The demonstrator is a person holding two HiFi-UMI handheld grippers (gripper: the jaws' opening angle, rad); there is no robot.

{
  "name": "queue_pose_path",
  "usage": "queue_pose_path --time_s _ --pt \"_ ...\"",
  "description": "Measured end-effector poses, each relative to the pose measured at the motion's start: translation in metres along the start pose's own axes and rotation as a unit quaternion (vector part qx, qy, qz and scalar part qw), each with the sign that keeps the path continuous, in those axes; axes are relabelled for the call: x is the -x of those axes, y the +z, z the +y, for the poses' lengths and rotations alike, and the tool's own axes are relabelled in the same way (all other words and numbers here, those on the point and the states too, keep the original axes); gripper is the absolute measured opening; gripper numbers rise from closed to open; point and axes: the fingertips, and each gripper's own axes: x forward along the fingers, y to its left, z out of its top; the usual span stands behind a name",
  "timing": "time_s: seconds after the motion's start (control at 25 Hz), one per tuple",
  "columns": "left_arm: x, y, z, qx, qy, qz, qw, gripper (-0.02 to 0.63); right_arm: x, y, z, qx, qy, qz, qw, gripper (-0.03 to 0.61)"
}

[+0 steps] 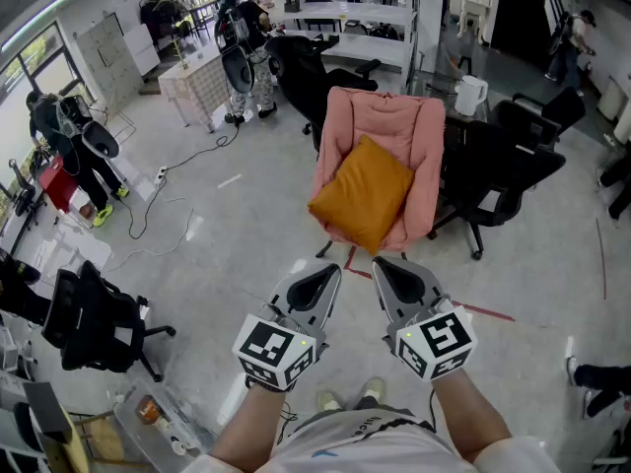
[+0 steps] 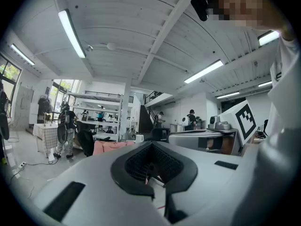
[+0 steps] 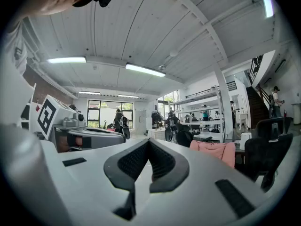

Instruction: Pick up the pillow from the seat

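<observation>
An orange square pillow [image 1: 363,193] leans tilted on the seat of a pink padded chair [image 1: 390,121] ahead of me. My left gripper [image 1: 317,276] and right gripper [image 1: 390,272] hover side by side over the floor, a short way in front of the chair, both shut and holding nothing. In the left gripper view the left gripper [image 2: 151,150] points level, with the pink chair [image 2: 109,147] low in the distance. The right gripper [image 3: 149,147] sees the pink chair [image 3: 215,150] off to its right; the pillow is hidden in both gripper views.
Black office chairs [image 1: 503,166] stand right of the pink chair and another black chair [image 1: 89,318] at my lower left. A white kettle [image 1: 470,95] sits on a desk behind. People [image 1: 69,146] stand at the left and back. Cables [image 1: 163,210] lie on the grey floor.
</observation>
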Motion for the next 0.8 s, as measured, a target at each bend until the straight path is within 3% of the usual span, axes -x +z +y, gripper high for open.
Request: queue_pose_path --time_s 0.56,0.8 --pt "-0.011 0.0 -0.008 -0.004 0.001 0.003 1.0 0.011 0.005 0.0 -0.009 -0.005 0.004 -0.001 1.0 0.014" --pt "-0.015 -0.004 -0.013 -0.005 0.002 0.007 1.0 0.011 0.013 -0.003 -0.012 -0.031 0.016 -0.011 0.999 0.015"
